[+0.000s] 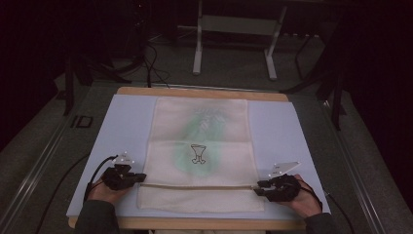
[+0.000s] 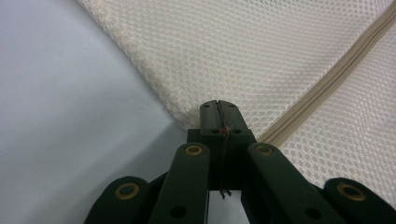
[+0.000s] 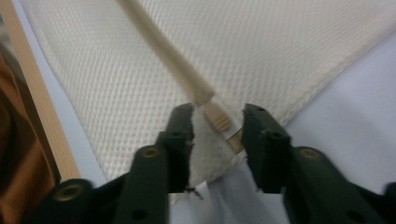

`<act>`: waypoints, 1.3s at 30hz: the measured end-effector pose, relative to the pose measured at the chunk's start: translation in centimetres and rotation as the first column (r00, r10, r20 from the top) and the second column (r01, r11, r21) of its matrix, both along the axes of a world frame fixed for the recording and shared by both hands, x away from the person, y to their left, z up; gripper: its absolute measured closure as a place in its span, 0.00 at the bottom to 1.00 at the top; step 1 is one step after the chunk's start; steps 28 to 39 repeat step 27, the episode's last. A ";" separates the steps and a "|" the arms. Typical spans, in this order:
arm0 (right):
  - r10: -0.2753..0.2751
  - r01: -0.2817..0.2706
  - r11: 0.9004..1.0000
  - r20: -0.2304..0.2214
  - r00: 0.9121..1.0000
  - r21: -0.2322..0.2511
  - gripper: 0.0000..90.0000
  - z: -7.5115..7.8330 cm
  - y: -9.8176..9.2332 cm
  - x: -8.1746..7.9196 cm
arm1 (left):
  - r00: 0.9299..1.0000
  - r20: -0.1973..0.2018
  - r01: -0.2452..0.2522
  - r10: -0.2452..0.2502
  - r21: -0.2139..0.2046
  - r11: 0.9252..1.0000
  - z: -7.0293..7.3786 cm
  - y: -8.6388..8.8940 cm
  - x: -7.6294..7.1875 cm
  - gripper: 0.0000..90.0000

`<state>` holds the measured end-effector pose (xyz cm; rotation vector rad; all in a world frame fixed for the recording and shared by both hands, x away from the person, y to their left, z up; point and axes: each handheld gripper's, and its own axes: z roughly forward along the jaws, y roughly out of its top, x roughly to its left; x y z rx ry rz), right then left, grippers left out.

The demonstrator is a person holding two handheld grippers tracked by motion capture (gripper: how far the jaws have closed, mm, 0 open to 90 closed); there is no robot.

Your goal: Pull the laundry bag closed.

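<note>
Cream honeycomb-mesh bag [image 1: 202, 146], left gripper [image 2: 218, 112] pinching its woven edge

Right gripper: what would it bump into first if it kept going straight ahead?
Probably the zipper pull. It sits between the open right gripper jaws, at the end of the zipper on the mesh bag. Depth is hard to judge, so the bag itself might come first.

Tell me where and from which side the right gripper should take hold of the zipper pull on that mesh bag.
Grip the small tan tab of the zipper pull, which lies flat at the end of the zipper near the mesh bag's right edge. Come in from that right edge, level with the table, one jaw each side of the tab. The right gripper already straddles it, jaws open, so closing there likely suffices.
</note>
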<state>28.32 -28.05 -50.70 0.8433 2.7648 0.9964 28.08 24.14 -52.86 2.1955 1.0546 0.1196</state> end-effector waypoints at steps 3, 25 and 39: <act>-0.047 0.046 0.998 0.017 0.999 0.042 0.65 0.1 -0.5 0.2 | 1.000 -0.001 0.006 -0.006 -0.011 1.000 0.0 0.2 0.0 0.99; -0.291 0.277 0.953 0.116 0.950 0.126 0.56 -0.9 -2.8 1.1 | 0.986 0.106 -0.132 0.130 0.007 0.991 0.6 1.4 0.1 0.78; -0.305 0.293 0.951 0.128 0.944 0.105 0.54 -1.1 -2.8 1.2 | 0.975 0.122 -0.188 0.184 0.020 0.982 0.4 1.7 0.5 0.73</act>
